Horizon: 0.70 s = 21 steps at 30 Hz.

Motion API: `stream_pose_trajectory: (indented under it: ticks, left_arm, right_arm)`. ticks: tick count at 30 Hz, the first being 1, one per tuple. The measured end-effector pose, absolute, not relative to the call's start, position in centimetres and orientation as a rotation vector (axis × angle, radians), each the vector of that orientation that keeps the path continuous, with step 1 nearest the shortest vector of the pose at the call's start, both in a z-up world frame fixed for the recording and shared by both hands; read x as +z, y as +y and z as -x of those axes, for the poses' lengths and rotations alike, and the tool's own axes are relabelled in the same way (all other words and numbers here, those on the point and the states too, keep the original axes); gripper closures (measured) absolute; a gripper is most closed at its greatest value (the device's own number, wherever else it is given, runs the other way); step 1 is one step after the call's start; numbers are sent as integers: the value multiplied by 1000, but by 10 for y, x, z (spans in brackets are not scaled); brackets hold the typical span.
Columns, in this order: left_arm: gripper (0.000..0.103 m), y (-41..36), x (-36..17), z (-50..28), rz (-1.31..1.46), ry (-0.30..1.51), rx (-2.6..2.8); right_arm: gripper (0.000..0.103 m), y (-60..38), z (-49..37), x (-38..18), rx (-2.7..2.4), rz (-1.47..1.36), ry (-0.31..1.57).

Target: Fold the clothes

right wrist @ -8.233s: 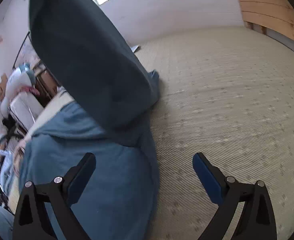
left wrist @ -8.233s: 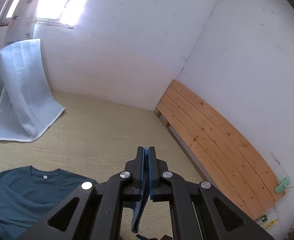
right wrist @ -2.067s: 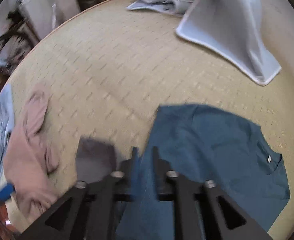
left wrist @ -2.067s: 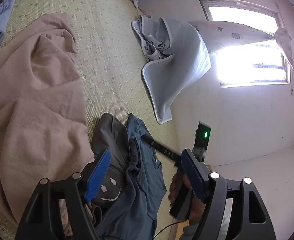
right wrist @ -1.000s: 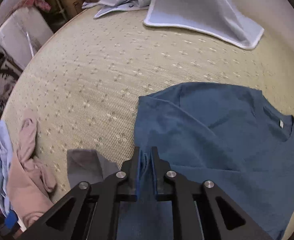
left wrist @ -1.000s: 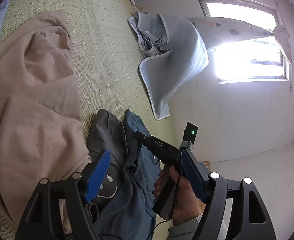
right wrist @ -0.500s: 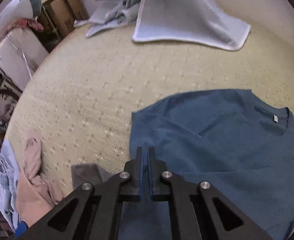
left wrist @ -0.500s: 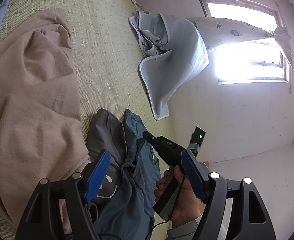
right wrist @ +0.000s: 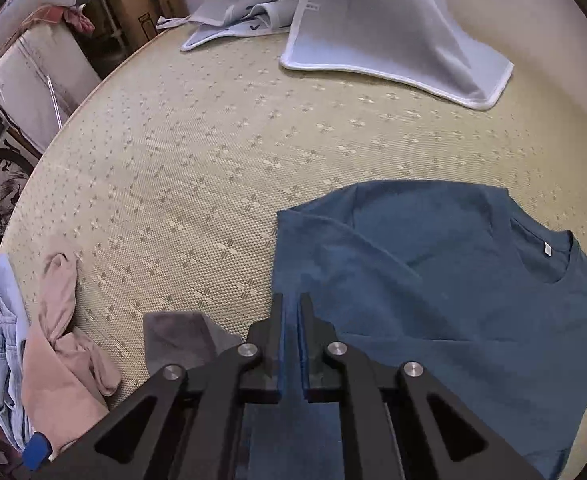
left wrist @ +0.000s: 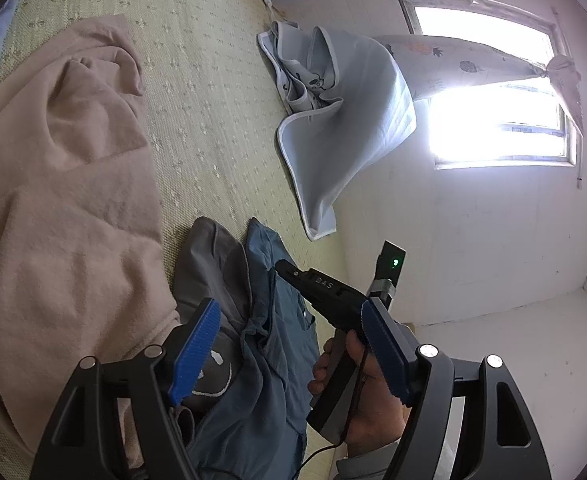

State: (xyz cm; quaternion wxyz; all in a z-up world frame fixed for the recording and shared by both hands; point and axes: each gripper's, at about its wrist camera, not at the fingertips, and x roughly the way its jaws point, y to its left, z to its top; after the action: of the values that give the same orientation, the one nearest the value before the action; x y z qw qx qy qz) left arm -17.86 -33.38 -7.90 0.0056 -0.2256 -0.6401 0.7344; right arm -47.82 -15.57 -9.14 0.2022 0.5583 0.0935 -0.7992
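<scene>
On the mat (right wrist: 221, 152), right gripper (right wrist: 291, 308) pinches the blue shirt (right wrist: 453, 280), jaws just eased slightly; left gripper (left wrist: 289, 344) hangs wide, empty, above the grey garment (left wrist: 209, 256).

The left hand-held gripper (left wrist: 289, 354) has black, truss-like fingers with triangular cut-outs and round silver screw heads at the joints. Each fingertip carries a ribbed bright blue pad (left wrist: 194, 350).

The right hand-held gripper (right wrist: 290, 344) is built the same way: black arms with triangular openings, four silver screws across the linkage, and blue pads lining the inner faces of its narrow tips. In the left wrist view its black snout bears pale lettering, and a dark block with a small green light (left wrist: 394, 261) stands on a grey mount behind it. Its grip is grey and black, with a thin black cable (left wrist: 325, 450) trailing below. The hand (left wrist: 367, 396) around it ends in a grey sleeve cuff (left wrist: 367, 465).
</scene>
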Motion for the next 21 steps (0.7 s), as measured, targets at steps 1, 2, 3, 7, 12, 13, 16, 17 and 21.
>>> stream_pose_trajectory:
  ticks: [1, 2, 3, 7, 12, 13, 16, 17, 21]
  left_arm:
    - [26, -334, -79, 178, 704, -2003, 2299]
    - [26, -334, -78, 178, 702, -2004, 2299]
    - [26, -335, -79, 178, 701, -2007, 2297]
    - [26, -336, -79, 177, 695, -2017, 2292]
    - [26, -335, -78, 177, 694, -2014, 2289]
    - [26, -336, -78, 177, 694, -2018, 2286]
    - [26, -337, -79, 177, 692, -2026, 2281]
    - [26, -337, -79, 177, 691, -2029, 2280]
    - [26, -337, -79, 177, 689, -2027, 2277]
  right_arm:
    - [96, -156, 478, -92, -2231, -1559, 254]
    - [95, -156, 477, -92, -2232, -1557, 260]
    - [91, -157, 476, -92, -2232, -1556, 265]
    - [79, -160, 472, -88, -2239, -1534, 293]
    - [83, -165, 473, -94, -2261, -1544, 366]
    - [94, -165, 473, -96, -2261, -1551, 379]
    - [102, -165, 473, -101, -2259, -1565, 415]
    - [102, -164, 472, -101, -2259, -1561, 411]
    - [103, -159, 472, -91, -2284, -1532, 376]
